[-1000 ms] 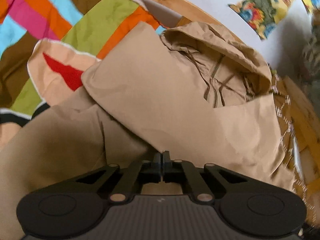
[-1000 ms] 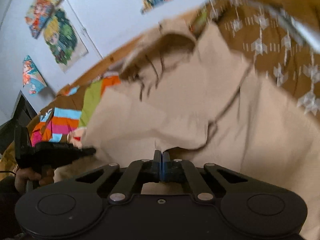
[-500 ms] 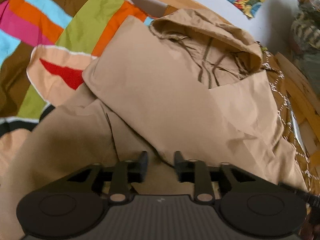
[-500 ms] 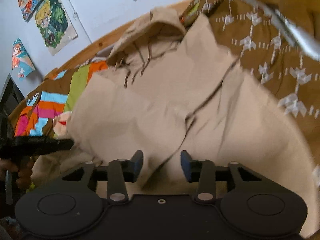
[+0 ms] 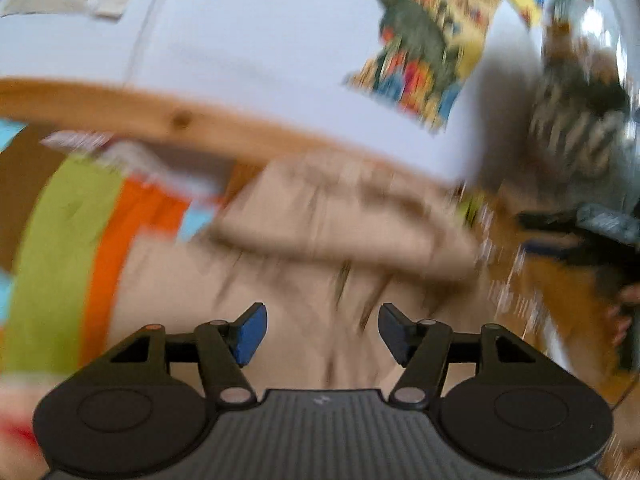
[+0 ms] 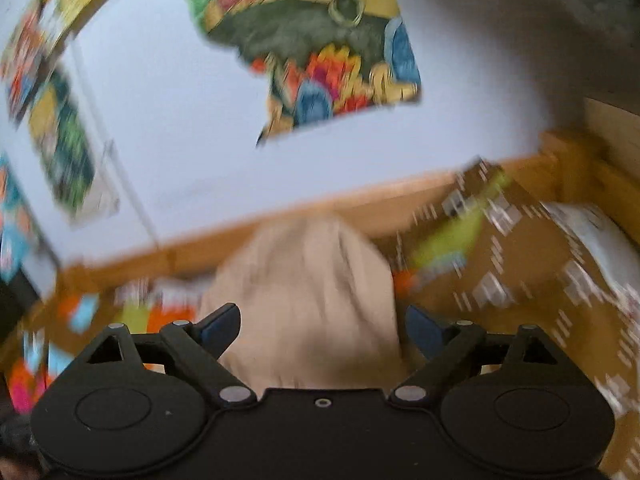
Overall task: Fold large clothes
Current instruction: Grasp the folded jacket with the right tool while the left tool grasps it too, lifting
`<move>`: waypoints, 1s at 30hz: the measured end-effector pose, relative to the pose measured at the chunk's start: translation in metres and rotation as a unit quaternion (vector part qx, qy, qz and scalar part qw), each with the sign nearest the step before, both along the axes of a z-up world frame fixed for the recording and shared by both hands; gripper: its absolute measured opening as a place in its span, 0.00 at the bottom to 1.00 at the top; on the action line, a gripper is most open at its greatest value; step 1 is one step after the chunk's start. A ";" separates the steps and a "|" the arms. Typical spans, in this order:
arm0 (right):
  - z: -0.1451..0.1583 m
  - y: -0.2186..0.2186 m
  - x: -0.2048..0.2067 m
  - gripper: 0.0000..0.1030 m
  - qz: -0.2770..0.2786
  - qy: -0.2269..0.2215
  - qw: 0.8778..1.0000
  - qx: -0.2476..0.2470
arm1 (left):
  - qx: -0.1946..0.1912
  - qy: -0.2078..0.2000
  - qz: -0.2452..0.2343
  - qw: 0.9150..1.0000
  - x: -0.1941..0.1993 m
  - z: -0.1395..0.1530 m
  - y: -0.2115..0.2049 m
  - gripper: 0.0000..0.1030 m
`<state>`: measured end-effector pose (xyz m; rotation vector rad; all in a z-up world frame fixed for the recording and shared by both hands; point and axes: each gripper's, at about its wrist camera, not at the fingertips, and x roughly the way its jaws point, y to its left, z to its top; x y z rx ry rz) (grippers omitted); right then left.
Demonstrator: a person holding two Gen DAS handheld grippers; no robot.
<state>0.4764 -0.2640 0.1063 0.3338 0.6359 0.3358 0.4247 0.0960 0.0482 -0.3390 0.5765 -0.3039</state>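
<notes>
Left wrist view, blurred: a white wall above a wooden bed rail, with a tan hooded jacket lying on a striped blanket. Left gripper and right gripper both hang above it, jaws wide apart, empty.

A pale wall carries bright, blurred posters. Below it runs a wooden bed rail. The bed has a striped blanket and a brown patterned cover.
</notes>
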 end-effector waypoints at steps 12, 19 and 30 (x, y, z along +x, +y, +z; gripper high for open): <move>-0.062 0.055 0.061 0.03 -0.009 -0.051 0.995 -0.085 | -0.094 0.079 -0.075 0.990 0.126 -0.048 -0.038 0.16; -0.051 0.050 -0.014 0.00 0.030 -0.185 0.977 -0.106 | -0.076 0.103 -0.075 0.989 0.124 -0.087 -0.052 0.08; -0.119 0.055 -0.156 0.07 0.134 -0.225 0.919 -0.295 | -0.172 0.160 0.048 0.971 0.075 -0.130 -0.039 0.16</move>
